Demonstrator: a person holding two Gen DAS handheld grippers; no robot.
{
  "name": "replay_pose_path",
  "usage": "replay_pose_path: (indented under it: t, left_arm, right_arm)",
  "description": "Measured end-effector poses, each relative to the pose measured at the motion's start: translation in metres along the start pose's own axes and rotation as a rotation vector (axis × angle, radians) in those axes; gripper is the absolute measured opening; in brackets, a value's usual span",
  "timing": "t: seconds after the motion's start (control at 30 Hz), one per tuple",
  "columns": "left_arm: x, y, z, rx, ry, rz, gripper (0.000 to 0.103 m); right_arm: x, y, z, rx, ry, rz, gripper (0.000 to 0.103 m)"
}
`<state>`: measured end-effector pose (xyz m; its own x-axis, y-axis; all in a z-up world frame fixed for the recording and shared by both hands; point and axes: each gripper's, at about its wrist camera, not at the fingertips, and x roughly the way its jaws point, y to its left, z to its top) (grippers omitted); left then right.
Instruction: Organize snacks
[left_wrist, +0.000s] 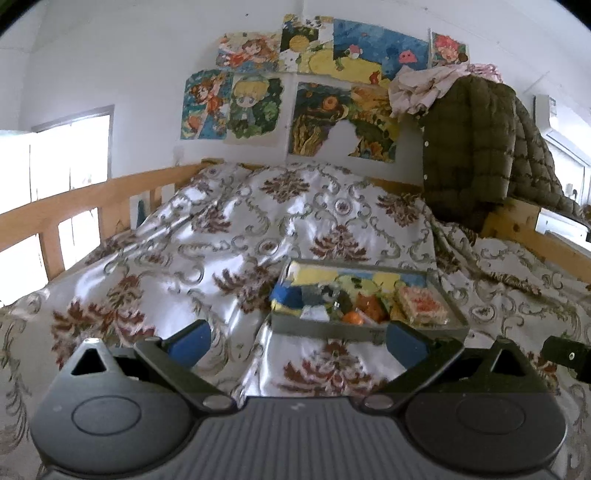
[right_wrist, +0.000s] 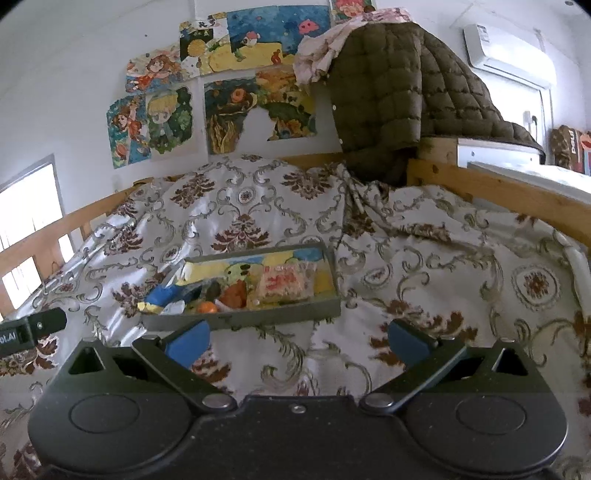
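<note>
A shallow grey tray (left_wrist: 332, 329) lies on the patterned bedspread. It holds several snacks: a clear packet with red print (left_wrist: 421, 304), a red wrapped snack (left_wrist: 371, 308), a small orange fruit (left_wrist: 351, 317) and a blue packet (left_wrist: 290, 297). The tray also shows in the right wrist view (right_wrist: 280, 315), with the clear packet (right_wrist: 286, 282), the orange fruit (right_wrist: 207, 307) and the blue packet (right_wrist: 162, 295). My left gripper (left_wrist: 297, 343) is open and empty, just short of the tray's near edge. My right gripper (right_wrist: 297, 341) is open and empty, just in front of the tray's near wall.
The white bedspread with brown floral pattern (left_wrist: 221, 240) is wrinkled and heaped toward the back. A wooden bed rail (left_wrist: 74, 199) runs along the left. An olive quilted jacket (left_wrist: 476, 147) hangs over the right bedpost. Posters (left_wrist: 295, 92) cover the wall.
</note>
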<state>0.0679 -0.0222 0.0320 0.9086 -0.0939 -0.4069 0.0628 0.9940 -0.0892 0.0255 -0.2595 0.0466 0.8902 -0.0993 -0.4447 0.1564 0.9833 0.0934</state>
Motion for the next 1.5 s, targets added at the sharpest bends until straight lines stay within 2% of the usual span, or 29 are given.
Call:
replay_pose_path:
  t: [0.43, 0.83, 1.5]
  left_arm:
    - [-0.017, 0.018, -0.031, -0.012, 0.066, 0.051, 0.103]
    - [-0.019, 0.027, -0.041, -0.024, 0.101, 0.093, 0.103]
    - [-0.017, 0.021, -0.046, 0.011, 0.114, 0.101, 0.103]
  right_arm:
    - [-0.020, 0.018, -0.027, -0.033, 0.058, -0.013, 0.102]
    - [-0.017, 0.027, -0.037, -0.062, 0.097, -0.008, 0.102]
    - [-0.004, 0.033, -0.043, -0.078, 0.152, -0.003, 0.102]
